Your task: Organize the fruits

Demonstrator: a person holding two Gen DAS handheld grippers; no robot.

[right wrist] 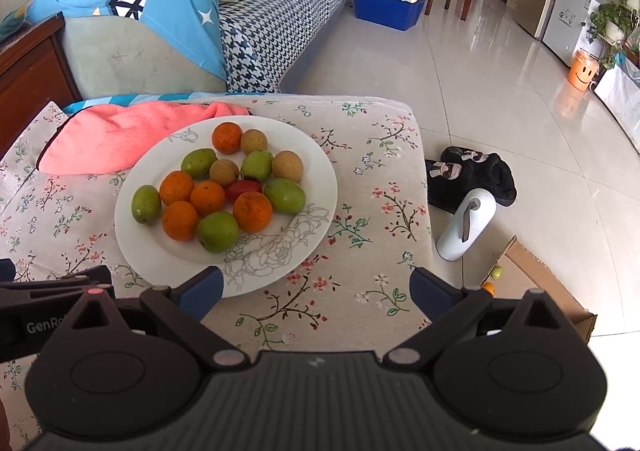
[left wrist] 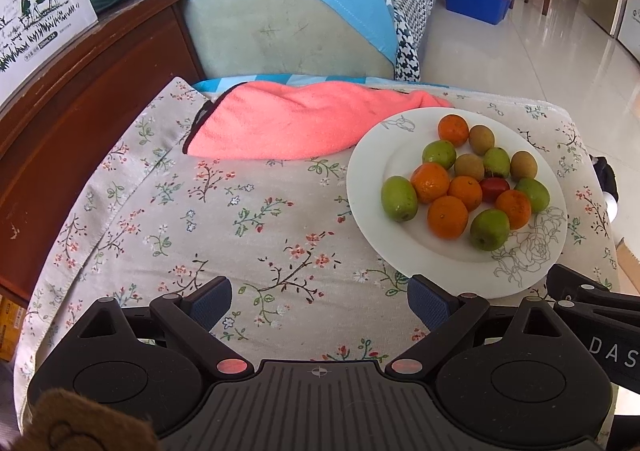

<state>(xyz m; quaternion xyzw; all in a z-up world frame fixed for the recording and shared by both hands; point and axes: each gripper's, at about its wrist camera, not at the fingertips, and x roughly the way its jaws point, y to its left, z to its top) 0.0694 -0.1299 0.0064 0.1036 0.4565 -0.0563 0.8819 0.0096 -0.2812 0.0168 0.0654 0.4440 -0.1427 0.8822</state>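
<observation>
A white plate [left wrist: 368, 179] [right wrist: 320, 171] with a line-drawn flower sits on a floral cloth. It holds several oranges [left wrist: 447, 216] [right wrist: 252, 211], several green fruits [left wrist: 399, 198] [right wrist: 146, 204], brown round fruits [left wrist: 481, 139] [right wrist: 254, 141] and one red fruit [left wrist: 494, 187] [right wrist: 243, 189]. My left gripper [left wrist: 320, 301] is open and empty over the cloth, left of and nearer than the plate. My right gripper [right wrist: 316, 289] is open and empty at the plate's near edge. Its body shows at the right edge of the left wrist view [left wrist: 592, 303].
A pink towel [left wrist: 288, 123] [right wrist: 120, 135] lies behind the plate. A wooden cabinet [left wrist: 80, 111] stands left, a sofa [right wrist: 280, 11] behind. On the floor right of the table are black slippers [right wrist: 472, 175], a white bottle [right wrist: 464, 227] and a cardboard box [right wrist: 536, 283] with fruit.
</observation>
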